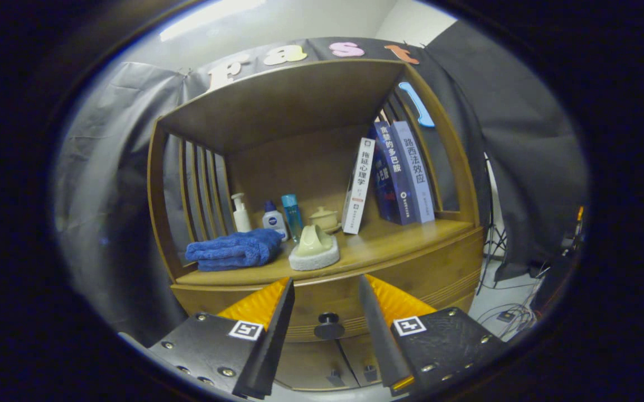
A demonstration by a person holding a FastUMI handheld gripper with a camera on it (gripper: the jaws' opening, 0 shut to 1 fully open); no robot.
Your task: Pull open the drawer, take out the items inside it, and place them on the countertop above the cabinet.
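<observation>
A wooden cabinet stands ahead of me, its drawer [411,282] closed under the countertop [389,243]. The drawer's round dark knob [328,322] sits between and slightly beyond my fingertips, untouched. My gripper [326,286] is open, with nothing between the fingers. On the countertop lie a folded blue towel [235,249] and a pale scrubber with a sponge base [315,248]. The drawer's contents are hidden.
Behind the towel stand a white pump bottle [240,213], a small white bottle [273,219], a blue bottle [292,215] and a small lidded cup [324,218]. Books [394,176] lean at the right of the shelf. Two lower doors [327,365] sit below the drawer. Cables [514,315] lie on the floor at right.
</observation>
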